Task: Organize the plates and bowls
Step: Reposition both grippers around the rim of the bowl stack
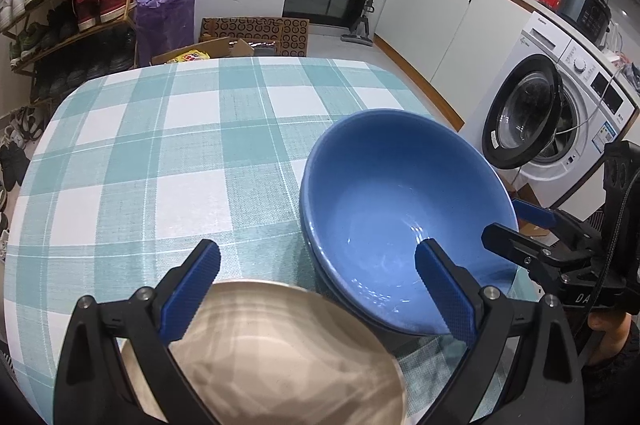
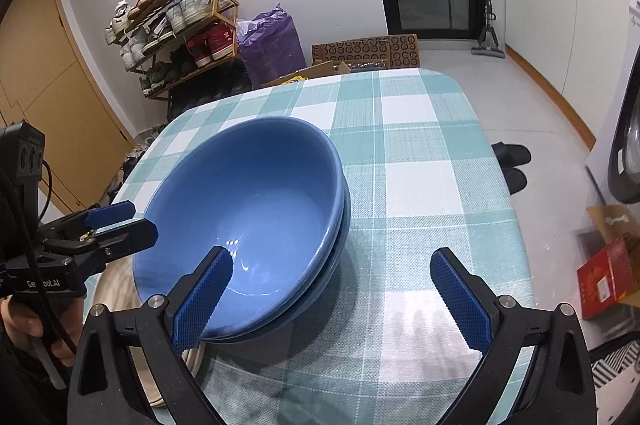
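- The left hand-held gripper (image 1: pixel 318 265) has its jaws spread wide and released; nothing is pinched between its blue pads (image 1: pixel 444 289).
- In the left wrist view its right finger hangs over the inside of the blue bowl (image 1: pixel 400 193), at about 4 o'clock of the bowl's basin; whether it touches the glaze cannot be told. Its left finger sits above the rim of the beige plate (image 1: pixel 280 357) at 6 o'clock of the picture.
- The right hand-held gripper (image 2: pixel 332 285) is likewise wide open and holds nothing. Its left finger overlaps the bowl's near rim at 7 o'clock; its right finger stands over bare checked cloth.
- The blue bowl is nested in a second blue bowl (image 2: pixel 340 237), whose rim shows just beneath it, and the stack rests on the desk (image 2: pixel 420 153).
- The beige plate lies just beside the stack, partly tucked under its near edge.
- A person's hand (image 2: pixel 24 321) grips the left tool's handle at 8 o'clock in the right wrist view.
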The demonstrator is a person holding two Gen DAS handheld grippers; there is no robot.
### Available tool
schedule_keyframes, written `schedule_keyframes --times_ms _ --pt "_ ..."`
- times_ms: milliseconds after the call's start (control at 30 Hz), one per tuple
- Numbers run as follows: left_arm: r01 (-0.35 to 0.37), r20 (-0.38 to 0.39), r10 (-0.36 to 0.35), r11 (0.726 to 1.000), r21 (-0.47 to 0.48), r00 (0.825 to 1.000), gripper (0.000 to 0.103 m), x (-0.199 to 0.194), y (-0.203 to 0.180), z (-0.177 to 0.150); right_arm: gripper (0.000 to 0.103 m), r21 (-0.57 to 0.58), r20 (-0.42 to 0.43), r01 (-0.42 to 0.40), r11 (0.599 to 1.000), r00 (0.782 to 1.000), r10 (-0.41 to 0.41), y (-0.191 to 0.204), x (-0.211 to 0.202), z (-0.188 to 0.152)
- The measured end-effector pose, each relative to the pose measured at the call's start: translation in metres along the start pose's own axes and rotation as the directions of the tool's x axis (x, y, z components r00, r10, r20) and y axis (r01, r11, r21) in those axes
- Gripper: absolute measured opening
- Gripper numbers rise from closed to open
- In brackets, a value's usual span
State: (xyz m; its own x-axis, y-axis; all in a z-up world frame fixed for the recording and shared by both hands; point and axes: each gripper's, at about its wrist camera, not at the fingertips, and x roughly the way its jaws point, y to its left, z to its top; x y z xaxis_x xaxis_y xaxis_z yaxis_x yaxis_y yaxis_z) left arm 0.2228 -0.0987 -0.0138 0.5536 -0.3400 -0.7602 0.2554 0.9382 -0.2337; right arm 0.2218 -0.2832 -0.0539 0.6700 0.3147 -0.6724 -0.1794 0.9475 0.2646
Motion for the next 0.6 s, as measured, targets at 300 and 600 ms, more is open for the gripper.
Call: schedule_keyframes --times_ms 300,600 --pt "0.014 -0.013 -0.014 1.0 0.006 1.0 0.097 0.009 -0.004 0.001 0.101 0.032 -0.007 -0.027 0.999 1.0 0.027 -0.007 0.008 -0.001" --pt "0.045 -0.011 -0.045 0.999 0.024 0.999 0.077 0.01 -0.012 0.002 0.083 0.039 0.002 -0.048 0.998 0.999 0.048 -0.009 0.005 -0.002"
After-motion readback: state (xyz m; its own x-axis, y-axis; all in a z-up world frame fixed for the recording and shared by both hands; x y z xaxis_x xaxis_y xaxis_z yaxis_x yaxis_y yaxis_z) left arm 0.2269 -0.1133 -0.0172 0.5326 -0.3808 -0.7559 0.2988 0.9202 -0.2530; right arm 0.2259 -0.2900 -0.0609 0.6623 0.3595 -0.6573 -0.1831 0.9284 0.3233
